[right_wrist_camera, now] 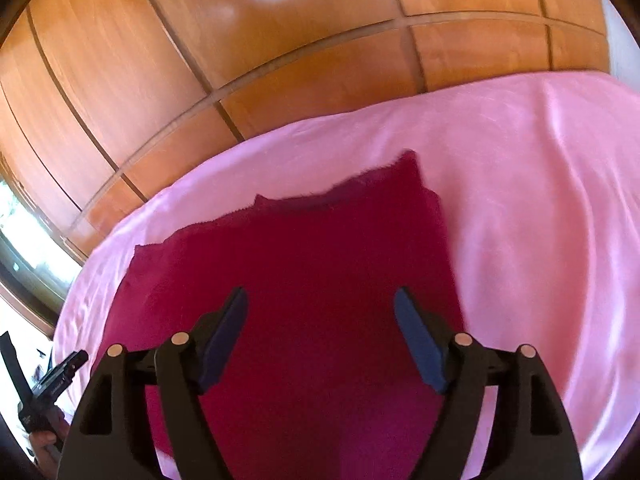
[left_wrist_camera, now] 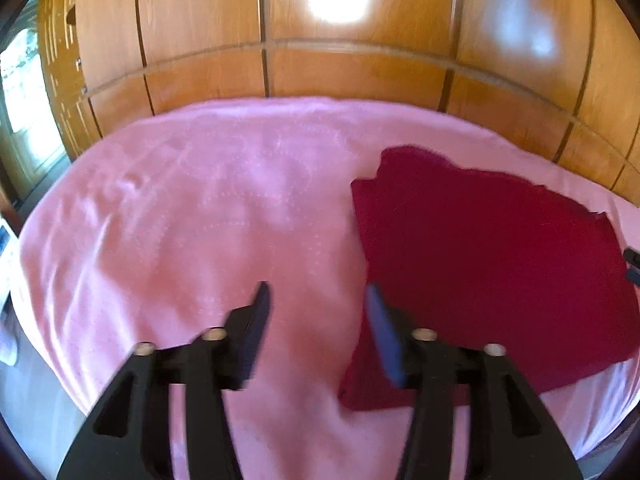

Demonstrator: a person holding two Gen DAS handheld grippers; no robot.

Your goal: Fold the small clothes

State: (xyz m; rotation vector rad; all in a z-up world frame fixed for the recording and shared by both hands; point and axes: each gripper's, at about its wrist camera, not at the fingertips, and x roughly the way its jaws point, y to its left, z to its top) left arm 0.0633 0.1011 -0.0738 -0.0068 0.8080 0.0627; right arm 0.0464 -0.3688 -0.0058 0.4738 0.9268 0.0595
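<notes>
A dark red cloth lies flat on the pink sheet, folded into a rough rectangle. My left gripper is open and empty, above the sheet at the cloth's left edge. In the right wrist view the same red cloth fills the middle. My right gripper is open and empty, hovering over the cloth's middle. The right gripper's tip shows at the right edge of the left wrist view. The left gripper shows at the lower left of the right wrist view.
The pink sheet covers a bed. Wooden wardrobe doors stand right behind it. A bright window is at the far left. The bed's edge drops off at the left.
</notes>
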